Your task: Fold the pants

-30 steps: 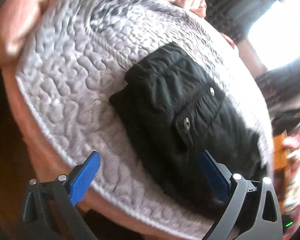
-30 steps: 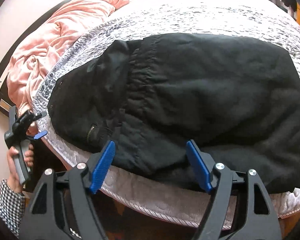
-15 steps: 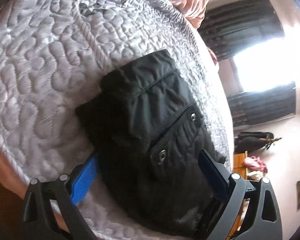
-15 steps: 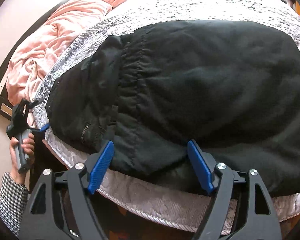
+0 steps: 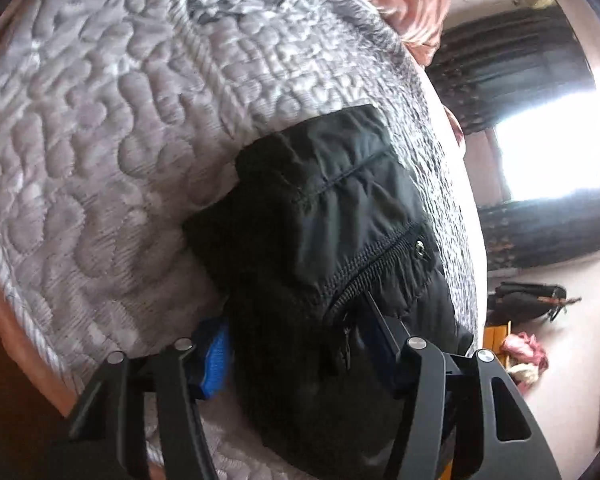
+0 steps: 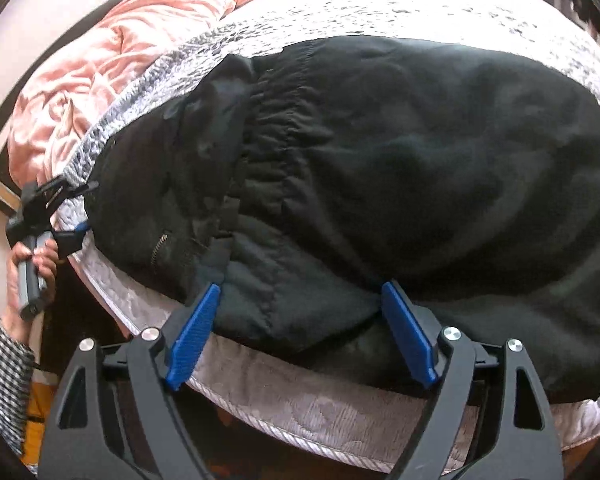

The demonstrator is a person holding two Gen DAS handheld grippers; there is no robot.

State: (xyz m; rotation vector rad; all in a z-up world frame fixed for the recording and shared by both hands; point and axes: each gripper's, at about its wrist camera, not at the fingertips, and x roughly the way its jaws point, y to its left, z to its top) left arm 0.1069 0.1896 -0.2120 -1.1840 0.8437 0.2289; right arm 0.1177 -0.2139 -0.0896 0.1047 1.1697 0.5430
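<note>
Black pants (image 6: 380,168) lie spread along the near edge of the bed (image 6: 300,408), on its quilted grey cover, their long axis running parallel to that edge; a pink blanket (image 6: 112,68) is bunched toward the far left corner. In the right wrist view we see the gathered waistband crossing the cloth left of centre, with a zipped pocket beyond it toward the left end. The left tool (image 5: 296,344) sits at that left end: its two blue pads straddle a thick bundle of cloth just beside the pocket zipper (image 5: 376,272), one pad on either side of the bundle and close against it, so we judge it to have hold of the pants, though how firmly it pinches we cannot tell. The right tool (image 6: 300,328) hovers at the near edge with its pads spread wide, the hem of the pants lying between them and nothing gripped. The relation that governs the coming move, in our judgement, is this: the cloth extends away from both tools toward the far edge and, along its length, to the right of the right tool. The left tool is nearer the pocket end, the right tool nearer the middle; a fold along the long axis would call for both to carry the near hem toward the far edge together.
</note>
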